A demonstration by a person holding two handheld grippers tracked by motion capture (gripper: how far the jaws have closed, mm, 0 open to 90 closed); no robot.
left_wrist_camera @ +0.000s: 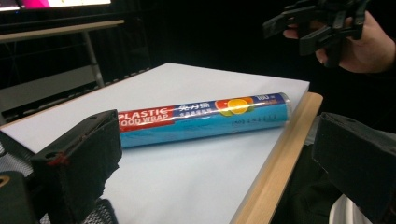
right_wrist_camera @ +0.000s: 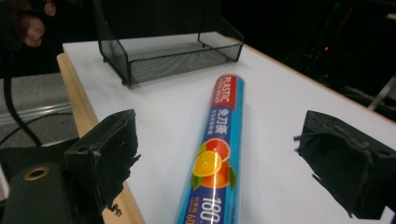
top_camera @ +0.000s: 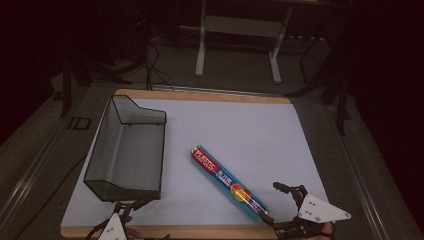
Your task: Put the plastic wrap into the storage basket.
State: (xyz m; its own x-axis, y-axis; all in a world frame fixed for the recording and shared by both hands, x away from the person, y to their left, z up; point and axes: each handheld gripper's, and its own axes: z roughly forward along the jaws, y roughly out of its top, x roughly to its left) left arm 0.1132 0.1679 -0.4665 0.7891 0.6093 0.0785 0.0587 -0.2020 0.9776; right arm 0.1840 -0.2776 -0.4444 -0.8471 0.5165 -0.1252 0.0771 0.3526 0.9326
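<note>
A blue roll of plastic food wrap [top_camera: 227, 182] lies slantwise on the white table top [top_camera: 240, 125], its near end close to the front edge. My right gripper [top_camera: 272, 202] stands open at that near end. In the right gripper view the roll [right_wrist_camera: 219, 140] runs away between the two spread jaws of the right gripper [right_wrist_camera: 224, 161], and neither pad touches it. My left gripper [top_camera: 125, 207] sits at the front left corner, just before the black mesh tray [top_camera: 125, 150]. It is open with nothing between its jaws [left_wrist_camera: 215, 163]; the roll [left_wrist_camera: 205, 119] lies farther off.
The mesh tray [right_wrist_camera: 173, 53] stands along the table's left side, empty, its tall end at the back. A wooden rim [top_camera: 200, 231] borders the front edge. A white desk frame [top_camera: 235, 30] stands on the floor beyond. The other hand holds the right gripper [left_wrist_camera: 322, 23].
</note>
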